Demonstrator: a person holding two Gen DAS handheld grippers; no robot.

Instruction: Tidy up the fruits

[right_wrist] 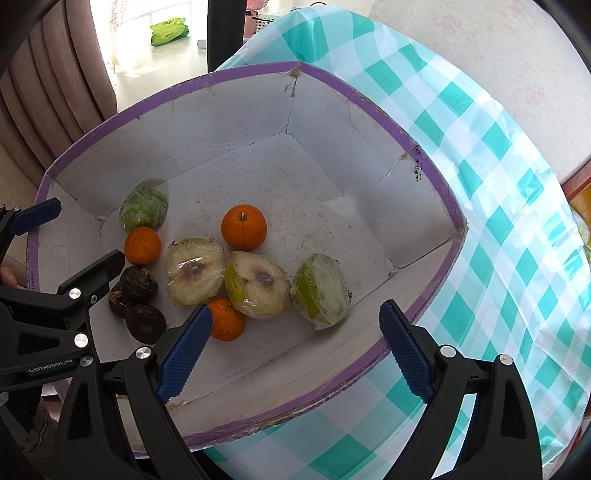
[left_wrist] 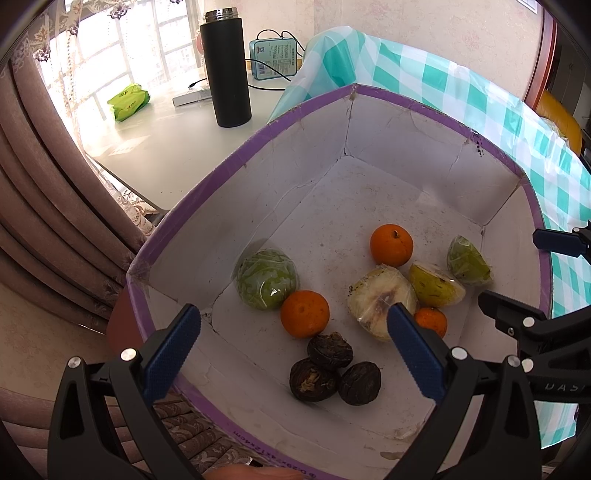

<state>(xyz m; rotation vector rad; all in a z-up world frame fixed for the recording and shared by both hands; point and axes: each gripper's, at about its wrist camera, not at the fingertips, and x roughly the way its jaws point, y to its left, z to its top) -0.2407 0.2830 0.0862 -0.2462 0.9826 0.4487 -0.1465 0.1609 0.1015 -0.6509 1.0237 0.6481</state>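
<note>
A white cardboard box with a purple rim (left_wrist: pixel 240 162) (right_wrist: pixel 373 107) holds the fruit. Inside lie oranges (left_wrist: pixel 391 245) (right_wrist: pixel 243 227), a second orange (left_wrist: pixel 304 314) (right_wrist: pixel 143 245), a small orange (left_wrist: pixel 432 321) (right_wrist: pixel 227 319), a wrapped green fruit (left_wrist: pixel 266 278) (right_wrist: pixel 144 208), wrapped cut pear halves (left_wrist: pixel 380 301) (right_wrist: pixel 256 284), a wrapped green wedge (left_wrist: pixel 467 260) (right_wrist: pixel 321 290) and three dark wrinkled fruits (left_wrist: pixel 330 350) (right_wrist: pixel 138 284). My left gripper (left_wrist: pixel 293 349) is open and empty above the box's near side. My right gripper (right_wrist: pixel 295 350) is open and empty above the box's near right corner.
The box sits on a teal-and-white checked cloth (left_wrist: pixel 461 96) (right_wrist: pixel 498 258). A black flask (left_wrist: pixel 226 70), a teal tin (left_wrist: pixel 275 59) and a green packet (left_wrist: pixel 129 101) (right_wrist: pixel 169 31) stand on a white table beyond. Brown curtains (left_wrist: pixel 44 221) hang at left.
</note>
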